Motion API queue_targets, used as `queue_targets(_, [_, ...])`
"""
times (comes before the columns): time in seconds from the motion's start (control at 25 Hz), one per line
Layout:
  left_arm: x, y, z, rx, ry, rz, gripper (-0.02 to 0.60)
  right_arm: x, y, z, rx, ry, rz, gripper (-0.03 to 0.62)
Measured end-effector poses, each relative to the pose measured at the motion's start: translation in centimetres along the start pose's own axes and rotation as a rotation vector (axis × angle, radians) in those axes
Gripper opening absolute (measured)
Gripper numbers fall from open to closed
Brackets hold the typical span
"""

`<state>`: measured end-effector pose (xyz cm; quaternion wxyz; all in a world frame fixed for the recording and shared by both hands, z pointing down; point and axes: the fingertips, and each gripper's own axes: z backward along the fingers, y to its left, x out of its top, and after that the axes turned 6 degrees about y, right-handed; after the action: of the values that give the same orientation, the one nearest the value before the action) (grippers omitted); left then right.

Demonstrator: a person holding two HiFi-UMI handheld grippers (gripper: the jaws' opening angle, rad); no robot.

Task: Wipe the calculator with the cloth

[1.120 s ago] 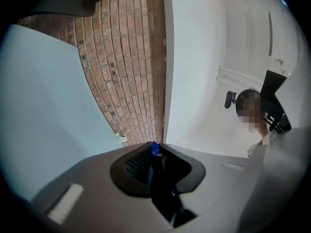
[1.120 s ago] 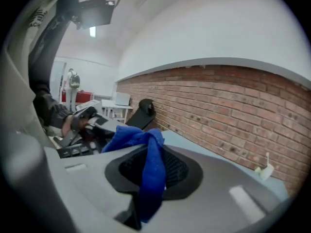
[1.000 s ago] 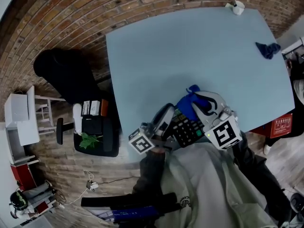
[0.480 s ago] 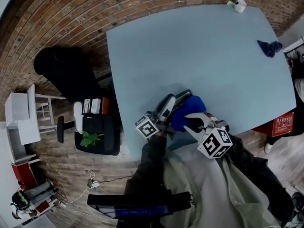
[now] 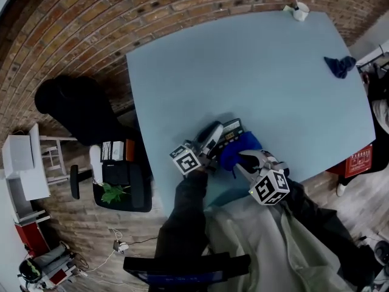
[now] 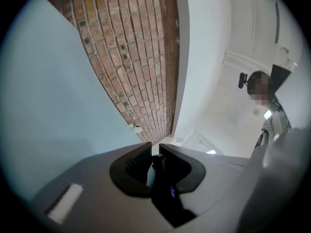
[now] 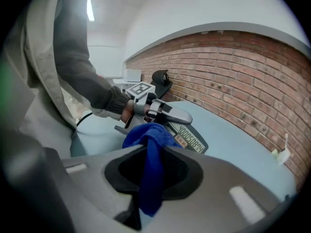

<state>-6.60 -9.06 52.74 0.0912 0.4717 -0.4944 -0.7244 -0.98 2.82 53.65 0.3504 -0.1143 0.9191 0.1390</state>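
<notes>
Near the table (image 5: 182, 90) front edge, the calculator (image 5: 231, 131) is clamped along its side in the left gripper (image 5: 214, 140). Blue cloth (image 5: 238, 151) is pinched in the right gripper (image 5: 243, 162) (bunched over the keys). Light, flat strokes are advised, calculator braced against sliding.

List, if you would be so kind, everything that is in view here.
table: one, light blue, beside brickwork
calculator: one, black and grey, near table edge
cloth: one, blue, beside calculator
second cloth: one, dark blue, table's far right edge
cup: one, white, far table corner
chair: one, black, left of table
plant: one, green, left of table
left gripper: one, grey, shut on calculator
right gripper: one, grey, shut on cloth
</notes>
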Motion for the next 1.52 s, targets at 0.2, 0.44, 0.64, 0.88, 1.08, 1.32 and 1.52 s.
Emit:
queue_targets(0.2, [0.4, 1.9, -2.0, 0.012, 0.115, -0.053, 0.043, -0.6, -2.0, -2.8, -0.012, 0.040, 0.006, 0.069])
queue_targets(0.44, [2.0, 2.7, -3.1, 0.099, 0.159, -0.103, 0.176, 0.2, -4.1, -4.7, -0.010, -0.014, -0.050, 0.069])
queue_targets(0.64, [6.7, 3.9, 0.2, 0.225, -0.002, -0.185, 0.222, 0.3, -4.6, -5.6, -0.032, -0.003, -0.002, 0.069])
queue_targets(0.88, [12.5, 2.5, 5.8, 0.255, -0.190, -0.225, 0.076, 1.0, -5.6, -7.5, -0.051, 0.000, 0.051, 0.069])
queue_targets(1.08, [9.2, 1.8, 9.0, 0.296, -0.173, -0.171, 0.047, 3.4, -7.5, -4.8, -0.142, -0.106, 0.007, 0.069])
queue_targets(1.32, [5.0, 0.3, 11.2, 0.296, -0.174, -0.083, 0.032, 2.4, -10.5, -0.1, -0.244, -0.241, -0.241, 0.074])
queue_targets(1.52, [2.4, -1.4, 12.5, 0.298, -0.188, -0.033, 0.003, -1.6, -10.5, 2.2, -0.258, -0.219, -0.420, 0.086])
